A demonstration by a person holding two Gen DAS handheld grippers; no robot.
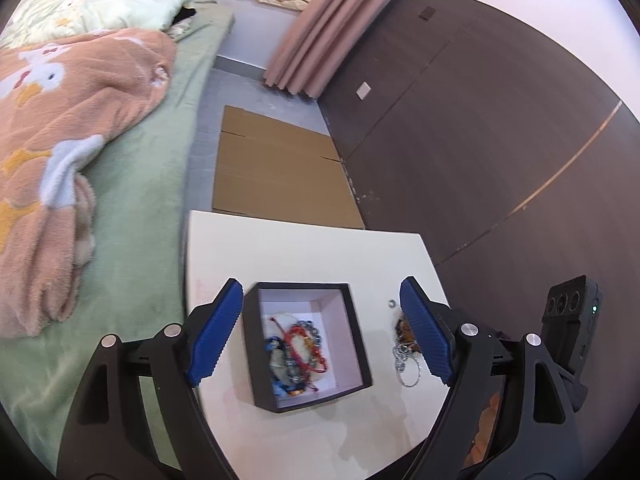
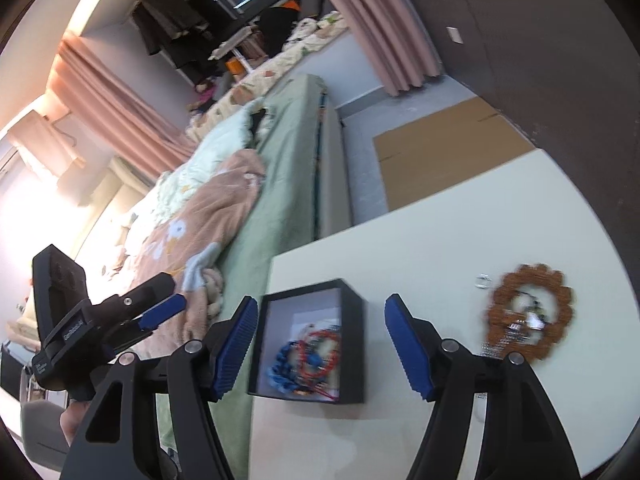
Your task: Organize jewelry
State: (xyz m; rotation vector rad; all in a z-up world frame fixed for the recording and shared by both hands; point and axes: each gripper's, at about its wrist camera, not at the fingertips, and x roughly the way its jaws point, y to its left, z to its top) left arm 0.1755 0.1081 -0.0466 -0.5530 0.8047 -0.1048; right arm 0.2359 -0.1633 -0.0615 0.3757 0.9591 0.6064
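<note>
The left gripper (image 1: 320, 330) hung with its jaws apart above the black box (image 1: 306, 346), nothing between them. The right gripper (image 2: 320, 346) (jaws likewise apart, empty) had the box just ahead; a beaded brown bracelet (image 2: 528, 312) lay rightward on the white table (image 2: 460, 216).

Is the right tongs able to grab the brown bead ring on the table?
Probably yes. The right tongs are open and empty, and the brown bead ring lies uncovered on the table, beside the box, with nothing in between.
</note>
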